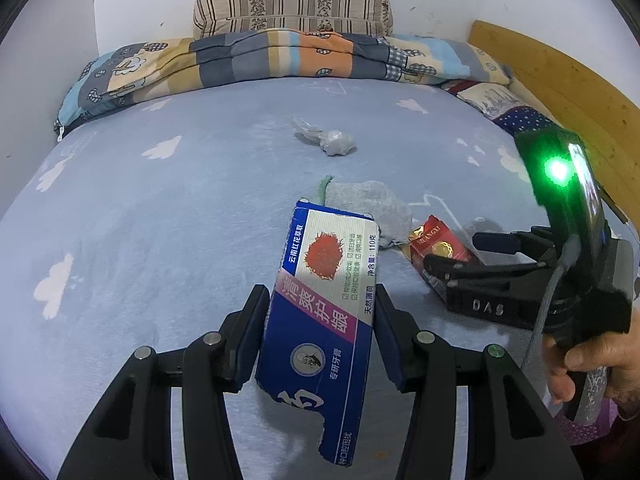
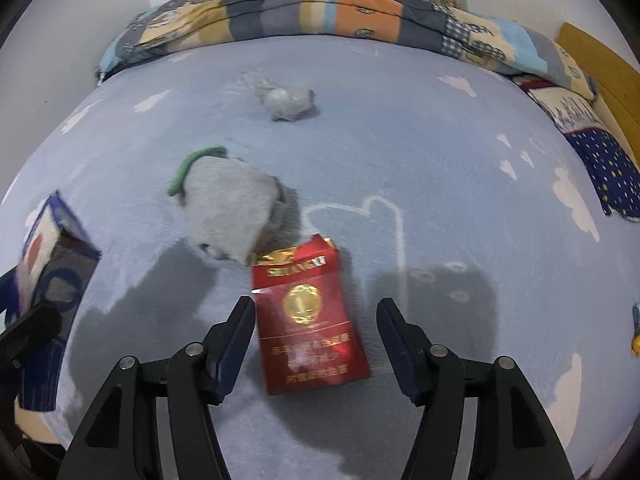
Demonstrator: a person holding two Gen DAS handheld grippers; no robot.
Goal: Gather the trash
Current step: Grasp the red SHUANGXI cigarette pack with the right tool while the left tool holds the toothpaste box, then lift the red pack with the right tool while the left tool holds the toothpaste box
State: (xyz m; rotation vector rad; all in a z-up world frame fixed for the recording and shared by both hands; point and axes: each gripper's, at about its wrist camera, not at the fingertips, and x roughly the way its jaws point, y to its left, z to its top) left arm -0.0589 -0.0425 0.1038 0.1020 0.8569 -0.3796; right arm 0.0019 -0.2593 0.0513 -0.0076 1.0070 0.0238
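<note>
My left gripper (image 1: 322,304) is shut on a blue and white toothpaste box (image 1: 326,288), torn at its near end and held above the bed; the box (image 2: 48,248) also shows at the left edge of the right wrist view. My right gripper (image 2: 316,320) stands open over a red cigarette pack (image 2: 308,320) that lies flat on the sheet between its fingers, with a gap on the right side. The same pack (image 1: 438,246) lies under the right gripper (image 1: 460,256) in the left wrist view. A crumpled clear plastic wrapper (image 1: 332,138) (image 2: 284,96) lies farther up the bed.
A grey sock with a green cuff (image 2: 228,208) (image 1: 372,204) lies just beyond the red pack. The light blue sheet with white clouds (image 1: 160,200) covers the bed. A folded patchwork quilt (image 1: 280,56), a striped pillow (image 1: 292,4) and a wooden board (image 1: 560,80) bound the far side.
</note>
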